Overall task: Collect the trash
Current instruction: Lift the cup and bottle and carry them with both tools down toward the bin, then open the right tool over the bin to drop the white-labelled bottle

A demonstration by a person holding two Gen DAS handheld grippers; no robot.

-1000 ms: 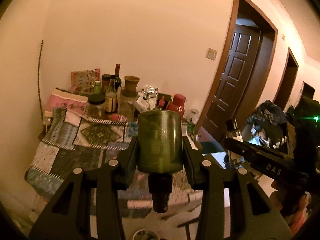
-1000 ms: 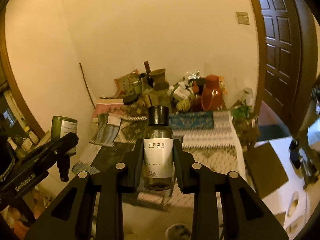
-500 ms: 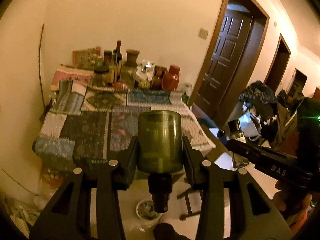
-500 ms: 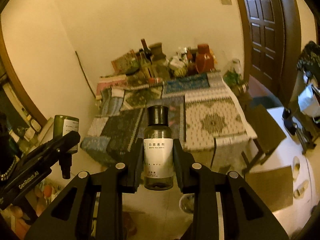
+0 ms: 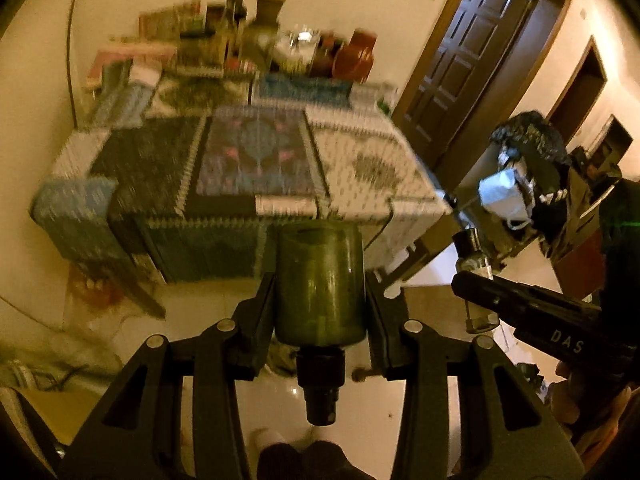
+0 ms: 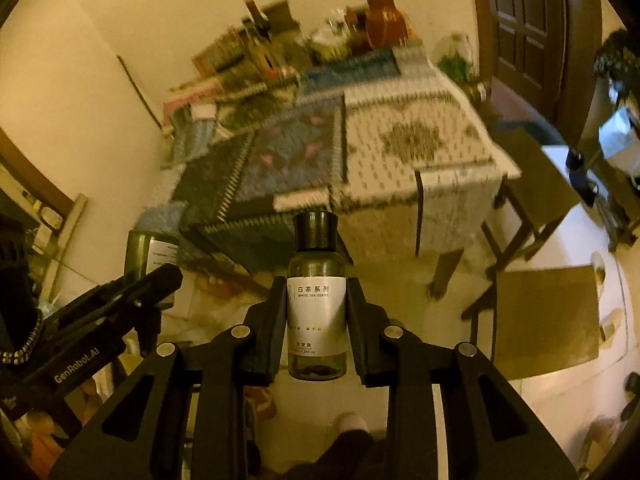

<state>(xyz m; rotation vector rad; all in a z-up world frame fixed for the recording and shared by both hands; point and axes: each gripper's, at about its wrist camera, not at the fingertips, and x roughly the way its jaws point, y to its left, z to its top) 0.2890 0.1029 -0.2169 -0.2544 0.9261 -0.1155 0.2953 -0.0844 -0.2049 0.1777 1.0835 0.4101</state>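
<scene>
- Two bottles in our grip, both off the table (image 5: 248, 168).
- Our left gripper (image 5: 320, 300) clamps the green bottle (image 5: 320, 280) (cap downward).
- Our right gripper (image 6: 316, 312) pinches the labelled clear bottle (image 6: 317, 300), upright.

Patchwork-covered table (image 5: 248, 152), cluttered far edge; brown door (image 5: 472, 60).

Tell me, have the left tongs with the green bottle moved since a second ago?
Yes. The left tongs, shut on the green bottle, have pulled back from the patchwork table and tilted down; floor now shows below.
</scene>
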